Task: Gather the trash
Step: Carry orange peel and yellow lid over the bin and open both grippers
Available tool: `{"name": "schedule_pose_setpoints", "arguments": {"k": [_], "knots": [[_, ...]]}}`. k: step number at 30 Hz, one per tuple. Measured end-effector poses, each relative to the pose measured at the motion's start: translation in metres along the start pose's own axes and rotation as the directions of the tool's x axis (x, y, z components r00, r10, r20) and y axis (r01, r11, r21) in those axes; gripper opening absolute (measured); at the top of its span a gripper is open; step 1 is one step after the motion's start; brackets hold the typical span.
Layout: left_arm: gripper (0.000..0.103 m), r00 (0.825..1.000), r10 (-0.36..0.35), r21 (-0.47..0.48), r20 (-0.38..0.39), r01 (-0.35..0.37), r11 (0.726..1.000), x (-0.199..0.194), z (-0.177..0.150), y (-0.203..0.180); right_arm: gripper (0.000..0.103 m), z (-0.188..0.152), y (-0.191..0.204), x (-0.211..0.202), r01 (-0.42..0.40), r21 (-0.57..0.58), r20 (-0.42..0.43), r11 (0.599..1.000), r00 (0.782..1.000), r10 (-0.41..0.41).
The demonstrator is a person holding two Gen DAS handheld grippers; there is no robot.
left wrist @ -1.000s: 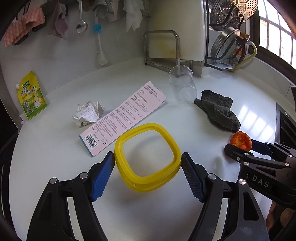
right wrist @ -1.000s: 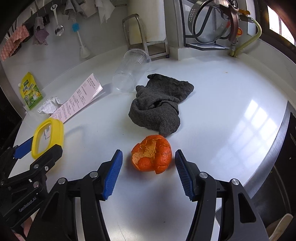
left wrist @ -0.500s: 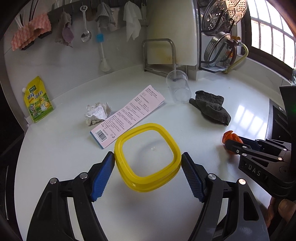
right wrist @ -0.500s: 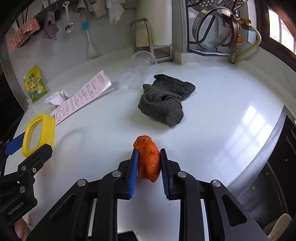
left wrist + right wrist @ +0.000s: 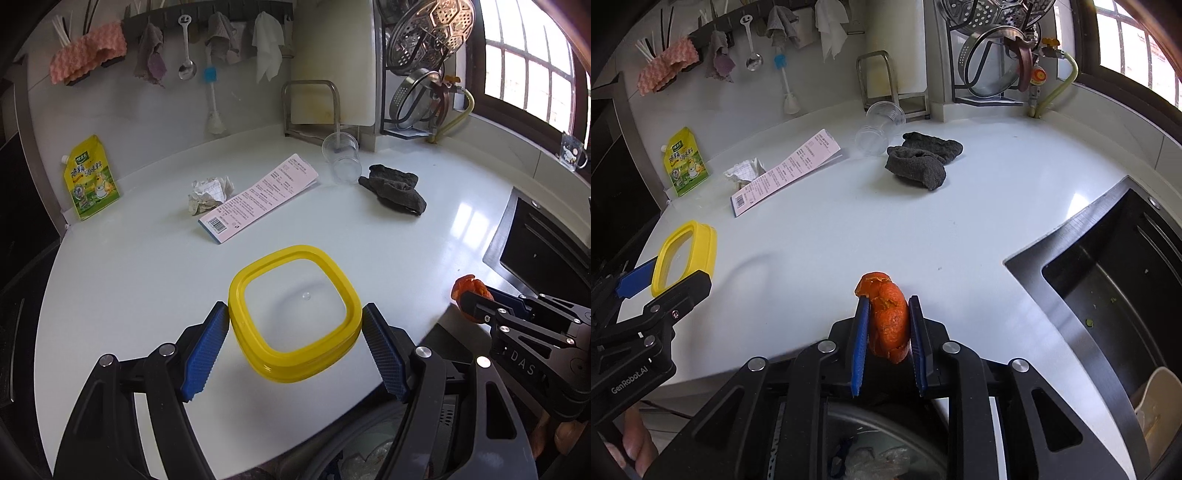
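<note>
My right gripper (image 5: 886,334) was clenched on the orange peel (image 5: 888,319), its blue pads pressing the peel from both sides and holding it clear of the white counter (image 5: 960,221), over the counter's near edge. Below it I could make out a dark round rim with crumpled plastic inside, probably a bin, though the view there was too dim to be sure. My left gripper (image 5: 295,341) gripped a yellow-rimmed container (image 5: 294,310) by its two sides, its clear middle showing the counter through it, also lifted near the front edge. Farther back on the counter lay the crumpled paper (image 5: 208,192) just beside the pink printed leaflet (image 5: 258,199), then a clear plastic cup (image 5: 341,158) on its side next to a dark grey cloth (image 5: 395,188). A yellow-green pouch (image 5: 90,177) leaned against the wall at the left. The steel sink (image 5: 1108,280) sat to the right of the peel.
</note>
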State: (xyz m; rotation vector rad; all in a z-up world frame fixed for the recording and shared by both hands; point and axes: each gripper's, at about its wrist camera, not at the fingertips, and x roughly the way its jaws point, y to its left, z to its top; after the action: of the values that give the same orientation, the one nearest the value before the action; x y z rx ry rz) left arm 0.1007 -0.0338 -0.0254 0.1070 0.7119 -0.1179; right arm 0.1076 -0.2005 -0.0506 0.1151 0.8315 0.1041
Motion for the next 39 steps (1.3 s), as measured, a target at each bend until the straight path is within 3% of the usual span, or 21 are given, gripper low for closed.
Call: {"name": "schedule_pose_setpoints", "arguments": {"k": [17, 28, 39], "knots": [[0.072, 0.997, -0.081, 0.024, -0.018, 0.082, 0.996, -0.072, -0.087, -0.021, 0.021, -0.113, 0.016, -0.078, -0.012, 0.036, 0.019, 0.999, 1.000, 0.011], [0.072, 0.988, -0.117, 0.038, -0.100, 0.121, 0.992, -0.071, -0.135, -0.032, 0.021, -0.177, 0.009, -0.076, -0.024, 0.073, -0.063, 0.997, 0.998, 0.029], [0.072, 0.972, -0.144, 0.042, -0.183, 0.154, 0.987, -0.049, -0.157, -0.040, 0.021, -0.193, 0.008, -0.067, -0.023, 0.061, -0.095, 0.998, 0.995, 0.029]]}}
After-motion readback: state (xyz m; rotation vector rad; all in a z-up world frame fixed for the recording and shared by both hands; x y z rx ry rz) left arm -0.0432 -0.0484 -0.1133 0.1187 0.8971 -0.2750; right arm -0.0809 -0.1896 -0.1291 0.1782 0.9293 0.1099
